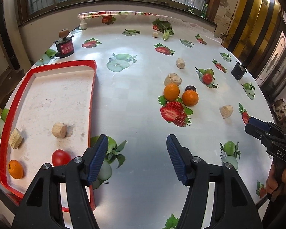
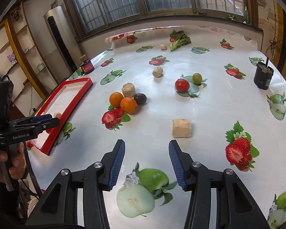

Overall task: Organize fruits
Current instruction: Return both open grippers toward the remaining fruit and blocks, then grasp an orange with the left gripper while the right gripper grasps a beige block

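Hovering with fingers apart and nothing held, the left gripper (image 1: 136,157) and right gripper (image 2: 146,164) face two oranges (image 2: 128,105) mid-table, touching a dark plum (image 2: 140,98), well apart from the red tray (image 1: 47,64). Those oranges look firm, round, likely to roll; best pinched across the widest middle.

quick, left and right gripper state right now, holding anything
Left gripper: open, holding nothing, above the table beside the red tray.
Right gripper: open, holding nothing, above the table.
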